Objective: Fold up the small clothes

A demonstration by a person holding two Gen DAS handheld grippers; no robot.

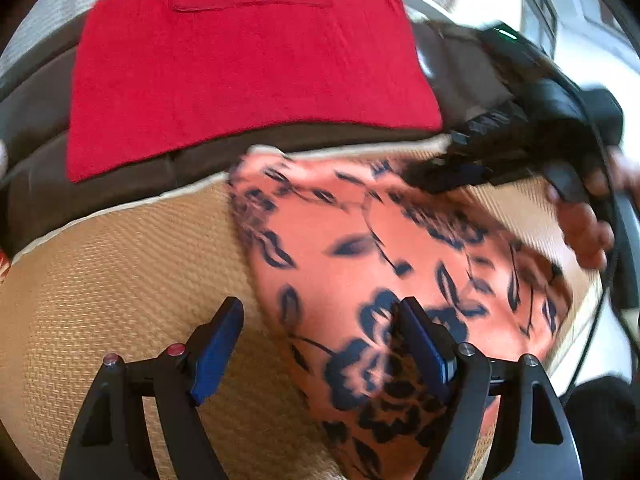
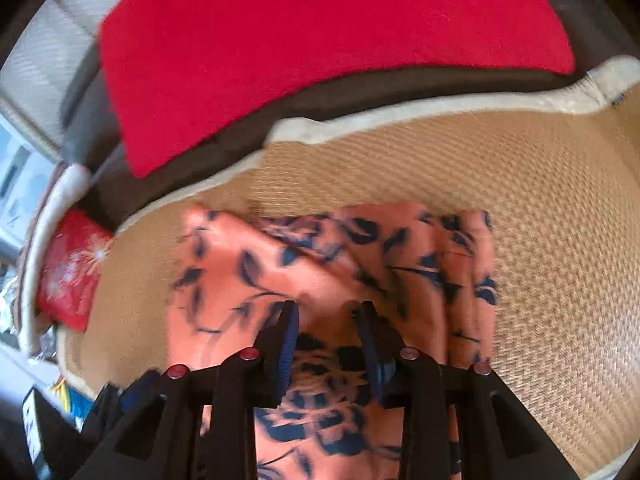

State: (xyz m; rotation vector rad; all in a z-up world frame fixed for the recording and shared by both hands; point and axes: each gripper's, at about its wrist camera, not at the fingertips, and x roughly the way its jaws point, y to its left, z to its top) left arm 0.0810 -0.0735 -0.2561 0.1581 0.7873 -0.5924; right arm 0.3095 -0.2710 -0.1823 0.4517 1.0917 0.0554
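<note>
The small garment is a thin, soft piece in salmon-orange cloth printed with dark navy leaves, stems and blooms; it lies rumpled and partly doubled over on a tan woven mat, with shallow lengthwise creases on the side off the right gripper's right-hand finger. That gripper hangs over the cloth pointing steeply down, its blue-padded fingers standing a modest gap apart with printed fabric showing between and ahead of them; whether the pads press on any fold cannot be told through the blur. From the left wrist view the same garment spreads ahead and to the right of the left gripper, whose fingers are spread wide: the right-hand pad sits over the print, the left-hand one over bare mat, nothing pinched between them. The mat has a fine herringbone weave and a pale cream fabric binding along its curved far edge. Beyond that binding runs a dark brown cushioned surface, and on it lies a flat, red, nubbly-textured cloth with a stitched rectangular pocket-like seam near its far end. Far ahead and right of the left fingers, the black body of the other gripper is held by a person's hand. Off the right gripper's left-hand finger, past the mat's edge, lies a red packet with a pale starburst print; no writing is legible.
</note>
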